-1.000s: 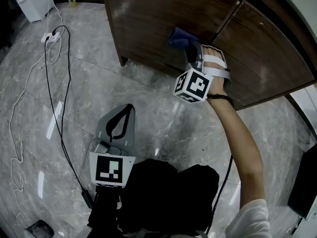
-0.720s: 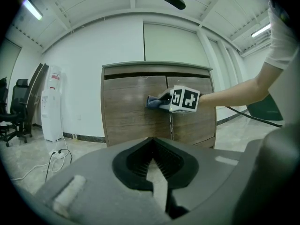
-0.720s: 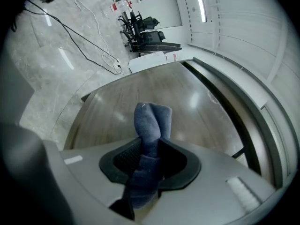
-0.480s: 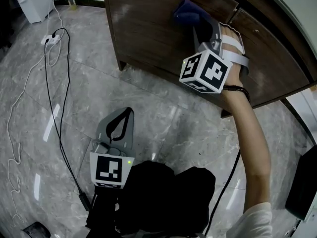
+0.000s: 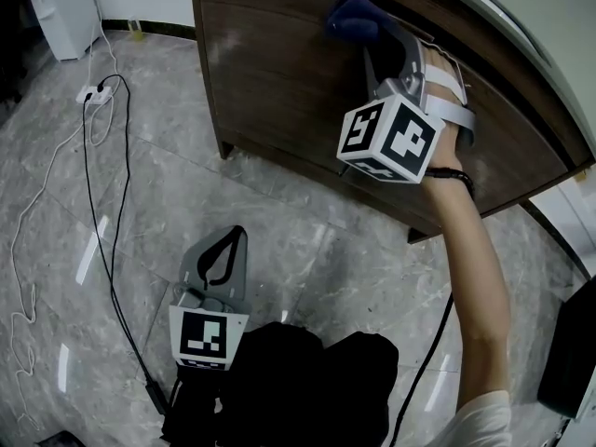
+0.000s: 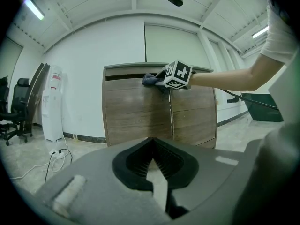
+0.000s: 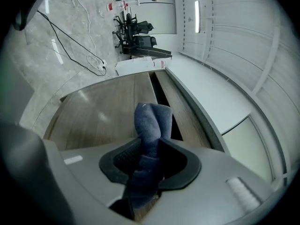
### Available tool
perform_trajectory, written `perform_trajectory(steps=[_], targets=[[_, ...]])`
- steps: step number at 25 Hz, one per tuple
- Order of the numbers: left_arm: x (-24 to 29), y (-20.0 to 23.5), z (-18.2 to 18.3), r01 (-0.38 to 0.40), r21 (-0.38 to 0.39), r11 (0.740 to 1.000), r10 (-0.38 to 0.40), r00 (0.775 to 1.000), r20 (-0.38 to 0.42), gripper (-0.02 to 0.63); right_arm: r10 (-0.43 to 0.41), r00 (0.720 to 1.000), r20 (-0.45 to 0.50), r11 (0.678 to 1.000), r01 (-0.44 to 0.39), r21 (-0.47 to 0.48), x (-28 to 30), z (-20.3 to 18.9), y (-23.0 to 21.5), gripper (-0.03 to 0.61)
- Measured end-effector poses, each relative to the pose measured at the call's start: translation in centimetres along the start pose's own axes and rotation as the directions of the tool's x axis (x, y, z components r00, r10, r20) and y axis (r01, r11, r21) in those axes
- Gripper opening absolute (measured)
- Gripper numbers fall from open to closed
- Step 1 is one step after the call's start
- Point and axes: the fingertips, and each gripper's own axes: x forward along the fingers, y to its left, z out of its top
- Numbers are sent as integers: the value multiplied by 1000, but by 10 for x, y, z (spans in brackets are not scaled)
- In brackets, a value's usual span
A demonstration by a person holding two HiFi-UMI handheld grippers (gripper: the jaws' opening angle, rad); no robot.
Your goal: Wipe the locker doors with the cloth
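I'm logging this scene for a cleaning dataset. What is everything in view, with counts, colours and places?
locker: one, brown wood, two doors, against the white wall
cloth: one, dark blue, at the locker's upper front
power strip: one, white, on the floor left of the locker
floor cables: two, one black, one white, left of the person
appliance: one, white, standing left of the locker
right gripper: grey, shut on the cloth
left gripper: grey, shut, empty, held low
arm: one, bare, reaching to the locker

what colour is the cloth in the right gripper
Dark blue cloth; it shows best in the right gripper view.
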Motion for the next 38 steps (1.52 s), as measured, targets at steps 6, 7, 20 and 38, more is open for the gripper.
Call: perform_trajectory(steps=[6,7,20,38], targets=[[-3,10,-8,-29,7,1000,29,1000,-6,3,35,999,-2,999,-35,1,3,2,39,116],[-4,12,-9,-34,9,999,34,999,-5,3,47,999,-1,999,-47,0,3,4,50,117],[-18,49,-18,-103,-8,995,103,994,-30,3,240,971,-7,971,-240,-2,15,15,195,117],[-26,83,-49,-157,-42,987,154,985,-73,3,493,867,-76,870,-494,6,28,26,378,117]])
